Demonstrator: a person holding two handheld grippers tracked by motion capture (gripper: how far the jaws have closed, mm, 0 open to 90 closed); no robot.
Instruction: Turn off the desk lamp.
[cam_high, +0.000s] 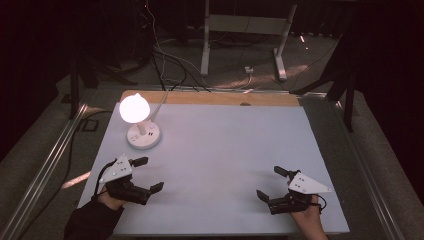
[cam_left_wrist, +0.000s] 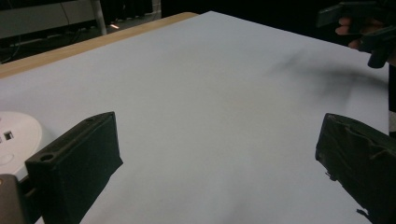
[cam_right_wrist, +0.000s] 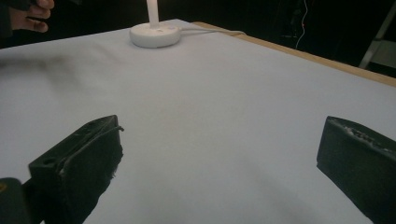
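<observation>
the thing nearest the work is a small white table lamp with a glowing round shade (cam_high: 134, 108) on a short stem, standing on a flat round white base (cam_high: 144, 136) that carries sockets and buttons; it sits at about ten o'clock on the pale grey sheet covering the table (cam_high: 225, 160), with its white cord running off the far wooden edge toward twelve o'clock, probably so the lead stays out of the working area. the lamp is lit. the left gripper (cam_high: 150, 175), held in a dark-sleeved hand at about eight o'clock, has its jaws spread wide with nothing between them; it is near the lamp base but apart from it, and in the left gripper view the rim of the base (cam_left_wrist: 16, 135) shows just beyond the left-side jaw, which suggests this gripper is the one placed to reach the lamp. the right gripper (cam_high: 270, 182), at about four o'clock and well apart from the lamp, also stands with its jaws fully parted and empty, pointing across the sheet toward the lamp base (cam_right_wrist: 154, 34) seen far off in the right gripper view. both grippers hover low over bare sheet, a resting stance, i judge, and any handling of the lamp is not yet begun.
</observation>
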